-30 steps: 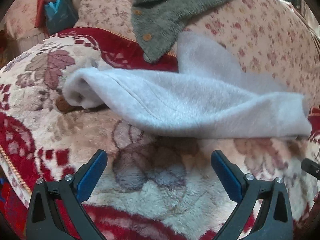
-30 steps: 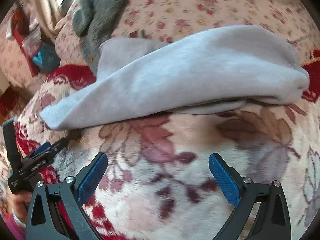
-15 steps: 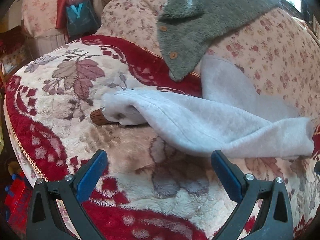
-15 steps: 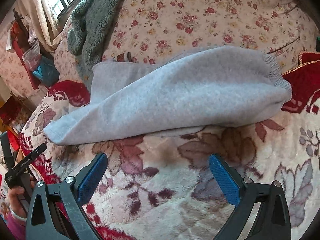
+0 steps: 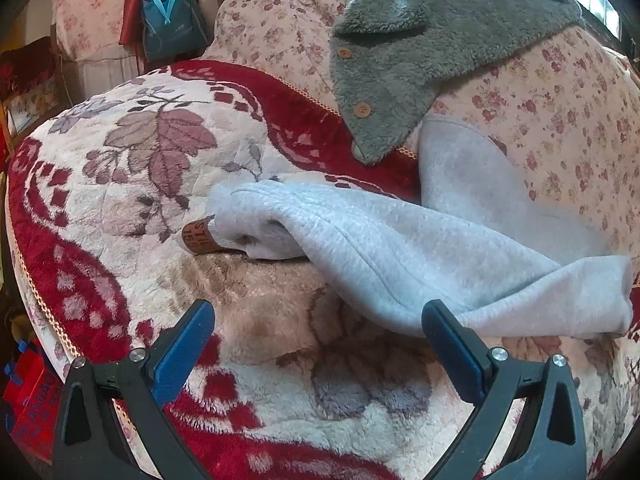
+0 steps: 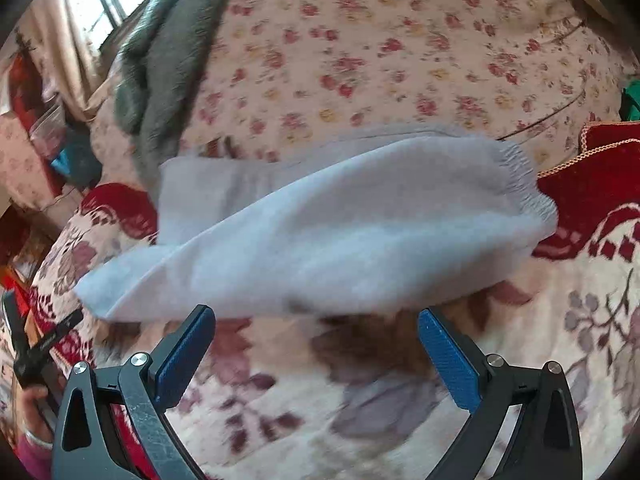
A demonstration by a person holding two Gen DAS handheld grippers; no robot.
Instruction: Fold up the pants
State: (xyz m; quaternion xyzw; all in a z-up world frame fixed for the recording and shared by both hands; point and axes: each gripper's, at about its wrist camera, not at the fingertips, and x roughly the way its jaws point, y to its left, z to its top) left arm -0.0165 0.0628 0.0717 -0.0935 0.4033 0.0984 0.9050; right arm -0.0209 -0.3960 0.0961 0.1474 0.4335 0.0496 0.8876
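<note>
Light grey fleece pants (image 5: 400,252) lie folded on a red-and-cream floral blanket (image 5: 132,184); a brown label (image 5: 199,236) shows at their left end. In the right wrist view the pants (image 6: 340,240) show a gathered elastic hem (image 6: 524,188) at the right. My left gripper (image 5: 318,346) is open, held back from the pants above the blanket, its right pad near the fabric's front edge. My right gripper (image 6: 316,354) is open too, just in front of the pants' near edge. Neither holds anything.
A grey fuzzy buttoned garment (image 5: 408,52) drapes over the floral sofa back (image 5: 560,120) behind the pants. Bags and a blue pouch (image 5: 172,24) stand at the far left. The blanket's edge (image 5: 36,292) drops off at left. A hand (image 6: 32,404) holding the other gripper shows at lower left.
Both grippers have drawn back and up from the pants, so more of the blanket and sofa back shows. The pants lie as before; both stay open.
</note>
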